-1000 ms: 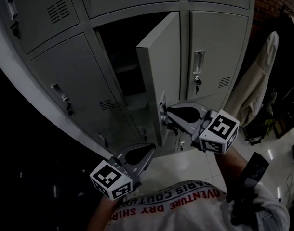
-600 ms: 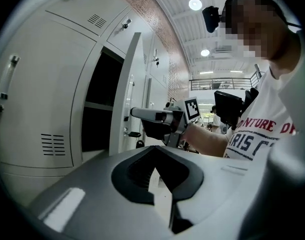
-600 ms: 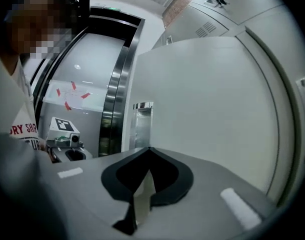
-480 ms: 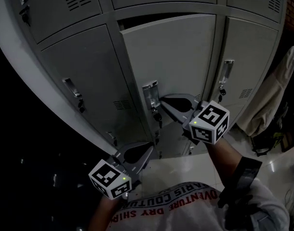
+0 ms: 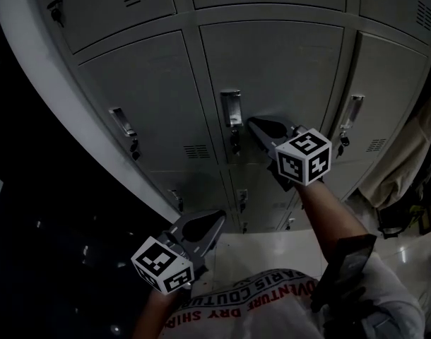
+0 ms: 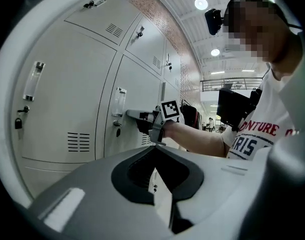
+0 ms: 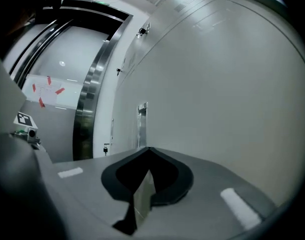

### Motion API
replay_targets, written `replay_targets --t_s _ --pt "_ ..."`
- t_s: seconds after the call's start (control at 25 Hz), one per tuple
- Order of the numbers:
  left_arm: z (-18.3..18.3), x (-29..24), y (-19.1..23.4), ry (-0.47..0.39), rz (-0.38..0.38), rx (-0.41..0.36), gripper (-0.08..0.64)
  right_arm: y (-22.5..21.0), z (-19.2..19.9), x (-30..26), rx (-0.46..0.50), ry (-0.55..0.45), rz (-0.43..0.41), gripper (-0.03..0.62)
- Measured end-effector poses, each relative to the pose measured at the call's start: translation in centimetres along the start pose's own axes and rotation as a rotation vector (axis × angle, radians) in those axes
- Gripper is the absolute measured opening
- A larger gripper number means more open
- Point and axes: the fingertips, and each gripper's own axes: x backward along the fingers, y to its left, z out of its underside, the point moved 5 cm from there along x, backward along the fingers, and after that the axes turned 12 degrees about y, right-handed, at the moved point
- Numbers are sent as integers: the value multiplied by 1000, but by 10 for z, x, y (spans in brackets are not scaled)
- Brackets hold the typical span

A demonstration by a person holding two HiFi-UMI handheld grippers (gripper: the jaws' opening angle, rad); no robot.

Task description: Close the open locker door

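Grey locker door [image 5: 279, 69] looks flush, I think, my right gripper [image 5: 256, 124] pressing it, jaws together, left gripper [image 5: 215, 219] closed on nothing, but if it hasn't latched it'll swing back open.

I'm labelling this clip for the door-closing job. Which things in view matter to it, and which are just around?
In the job:
middle locker door, flush with its neighbours
its handle
right gripper, shut, tip at the door

Just around:
left gripper, shut, held low
neighbouring lockers
pale garment hanging at right
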Motion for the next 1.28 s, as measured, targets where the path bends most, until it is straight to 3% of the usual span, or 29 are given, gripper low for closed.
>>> replay_targets --t_s 0.32,0.48,0.72,0.96,1.28 --pt "6 14 -22 5 11 -2 5 40 20 32 -43 22 -71 -4" --pt "17 28 -45 3 34 -1 5 89 34 80 -133 7 -187 -3" --pt "32 64 -102 -15 90 -4 5 189 68 167 -88 89 -237 -3" --pt "50 95 -167 -30 144 -34 5 280 104 248 -63 172 -236 -4" --pt "79 128 -249 -20 180 -76 5 340 126 325 -82 163 -223 -5"
